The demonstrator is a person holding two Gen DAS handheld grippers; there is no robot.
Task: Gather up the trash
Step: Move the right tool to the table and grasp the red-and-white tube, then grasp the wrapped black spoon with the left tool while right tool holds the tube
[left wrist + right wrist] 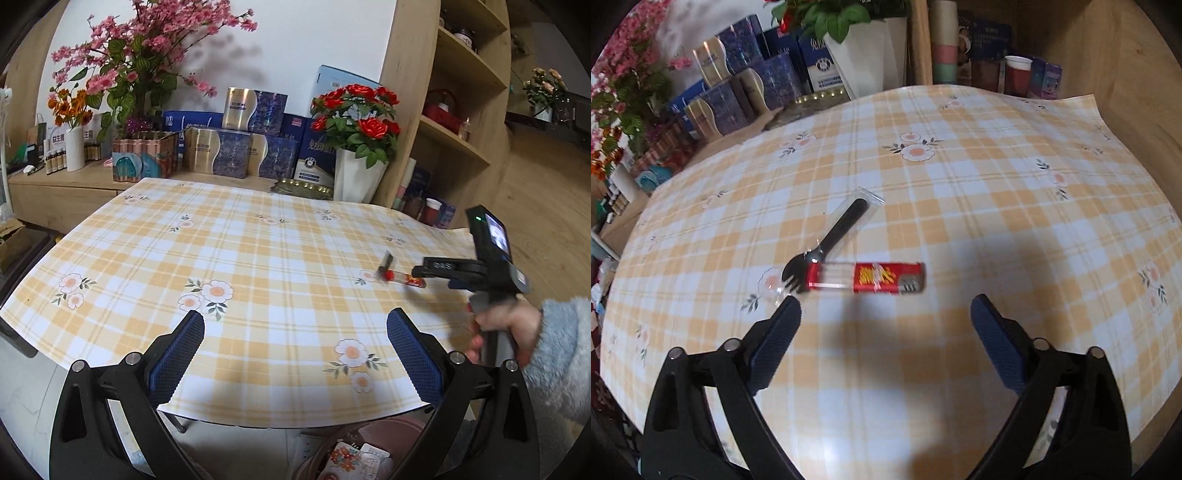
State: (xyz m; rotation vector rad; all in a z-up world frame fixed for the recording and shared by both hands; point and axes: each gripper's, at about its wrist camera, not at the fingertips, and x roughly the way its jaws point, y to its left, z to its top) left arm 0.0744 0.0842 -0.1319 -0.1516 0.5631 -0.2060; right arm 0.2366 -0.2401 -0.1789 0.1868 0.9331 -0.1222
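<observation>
- Just ahead of the right gripper (885,312), between and slightly beyond its 2 fingertips, lies the red wrapper (882,278), flat on the checked tablecloth (960,192); nothing is between the jaws, which stand wide and released.
- Touching the wrapper's left end, and angling away from the gripper toward the far left, is a black fork (827,243) in a clear sleeve; the tines sit just beyond the left fingertip.
- My judgement: the step in hand is the approach to these 2 pieces of trash. The wrapper is thin and flat, so the pads should come down on either side of its short width, not its length; a roll of the wrist would line them up.
- Keep the left pad clear of the fork tines, or the fork may skid away.
- Below the left gripper (295,328), past the near table edge, a pinkish bin (388,435) already holds scraps; that looks like the drop point.
- The left gripper is also released and empty, hovering over bare cloth.
</observation>
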